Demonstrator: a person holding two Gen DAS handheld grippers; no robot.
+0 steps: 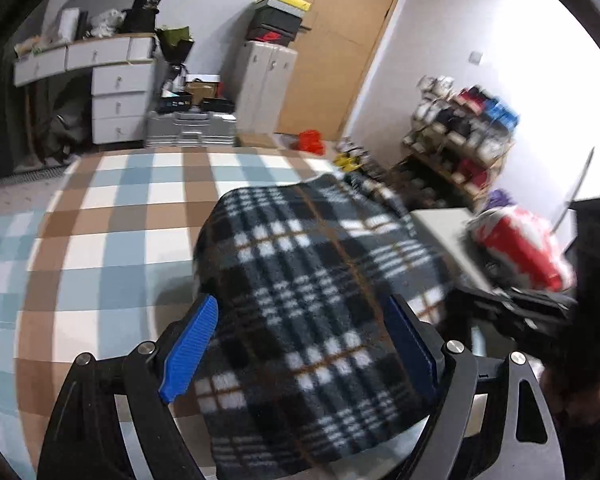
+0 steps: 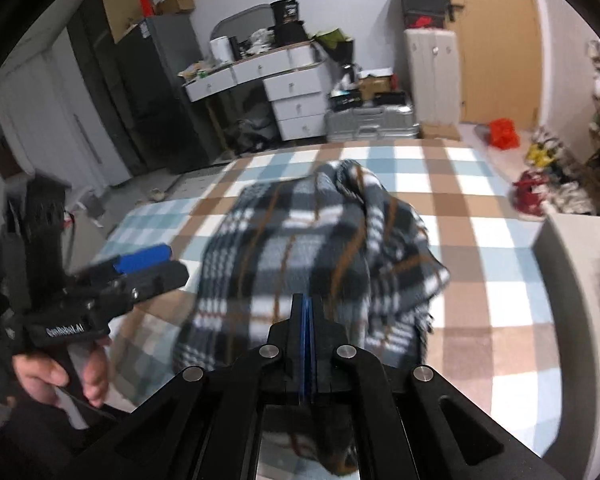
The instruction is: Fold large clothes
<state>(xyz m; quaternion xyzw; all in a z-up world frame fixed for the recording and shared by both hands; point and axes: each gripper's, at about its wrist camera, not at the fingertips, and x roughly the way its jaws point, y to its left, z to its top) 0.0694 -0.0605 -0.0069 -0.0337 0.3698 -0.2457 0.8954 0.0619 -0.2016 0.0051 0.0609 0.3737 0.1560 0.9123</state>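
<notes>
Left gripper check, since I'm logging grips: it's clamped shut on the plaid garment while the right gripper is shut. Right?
Not quite. The left wrist view shows the left gripper open, its jaws wide apart around the plaid garment. The right gripper is indeed shut.

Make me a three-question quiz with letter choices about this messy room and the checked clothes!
1. Where does the dark plaid garment lie?
A. on the checked bed cover
B. on the white drawers
C. on the floor

2. What colour are the left gripper pads?
A. red
B. blue
C. green

3. How is the right gripper?
A. wide open
B. shut
C. holding a box

Answers: 1 A, the garment rests on the blue, brown and white cover. 2 B, both pads show blue. 3 B, its blue pads meet with no gap.
</notes>
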